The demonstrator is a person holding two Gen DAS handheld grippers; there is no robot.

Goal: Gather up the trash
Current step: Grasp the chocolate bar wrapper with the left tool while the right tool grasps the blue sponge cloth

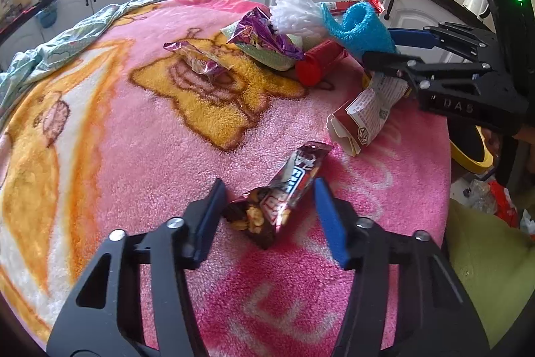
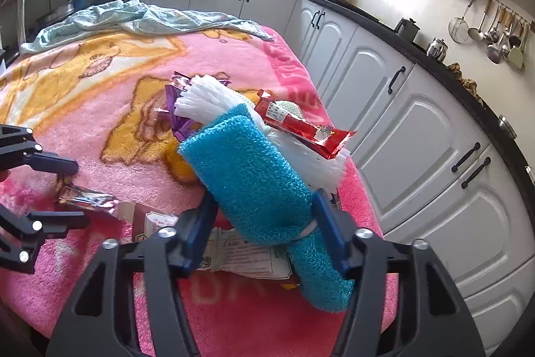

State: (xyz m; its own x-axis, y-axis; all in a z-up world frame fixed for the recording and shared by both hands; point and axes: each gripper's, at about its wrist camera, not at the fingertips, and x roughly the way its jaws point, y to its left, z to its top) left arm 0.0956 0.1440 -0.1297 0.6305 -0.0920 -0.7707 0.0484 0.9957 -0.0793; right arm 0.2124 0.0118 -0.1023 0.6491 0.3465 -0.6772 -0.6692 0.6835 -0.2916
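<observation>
Left gripper [image 1: 269, 216] jaws apart around a brown crinkled snack wrapper [image 1: 284, 193] — lettering unreadable; right gripper [image 2: 262, 233] clamped on a blue-and-white fuzzy rolled cloth [image 2: 254, 176].

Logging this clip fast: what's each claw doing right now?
Left claw: open around the brown snack wrapper.
Right claw: shut on the blue foam sleeve.

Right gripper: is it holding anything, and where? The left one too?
The right gripper clamps the blue foam roll across its lower middle. The left gripper straddles the snack wrapper, open, holding nothing.
</observation>
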